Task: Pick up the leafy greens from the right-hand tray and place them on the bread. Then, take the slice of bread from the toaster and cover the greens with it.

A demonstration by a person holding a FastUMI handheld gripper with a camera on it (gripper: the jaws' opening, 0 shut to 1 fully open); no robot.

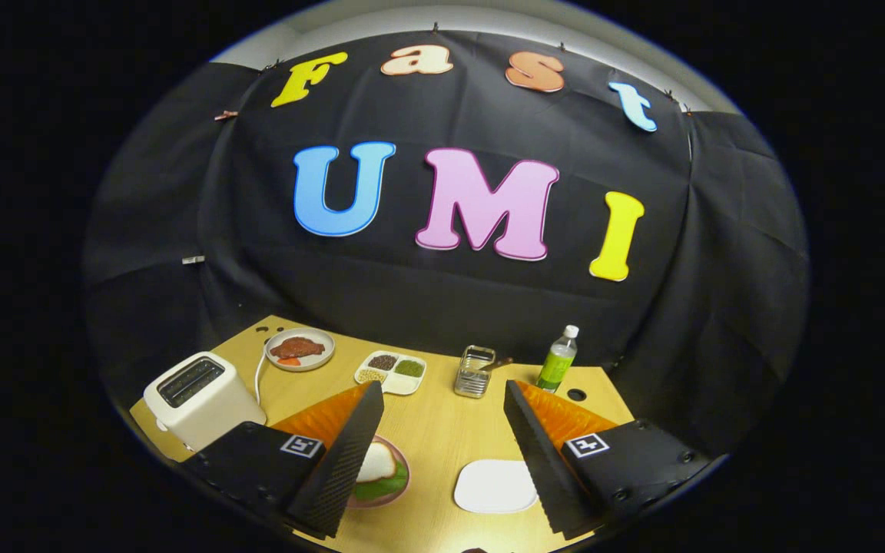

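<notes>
Leafy greens (385,488) sitting on a pinkish plate (402,461) with a slice of bread (375,461) on top, tucked right beside the left finger and half hidden behind it. Looks like both steps are already done, judging by how things lie. Probably light and floppy, easy to crush or tear, so best pinched gently at a thick bunched edge if anything needs fixing. Bread likely soft and squashy too, better held by the crust.

Gripper (442,449) hanging above the table (435,430), jaws spread wide, pinching nothing. White tray (495,486) lying bare between the fingers, closer to the right one.

Further out: toaster (200,398) off beyond the left finger, slots looking dark, can't tell if anything's inside. Plate of meat (300,349) behind it, a divided dish (391,372) of grains, a metal holder (475,372) and a green bottle (558,359) along the back. Bottle and holder are tall and tippy, but well apart from the sandwich, so nothing really blocking.
</notes>
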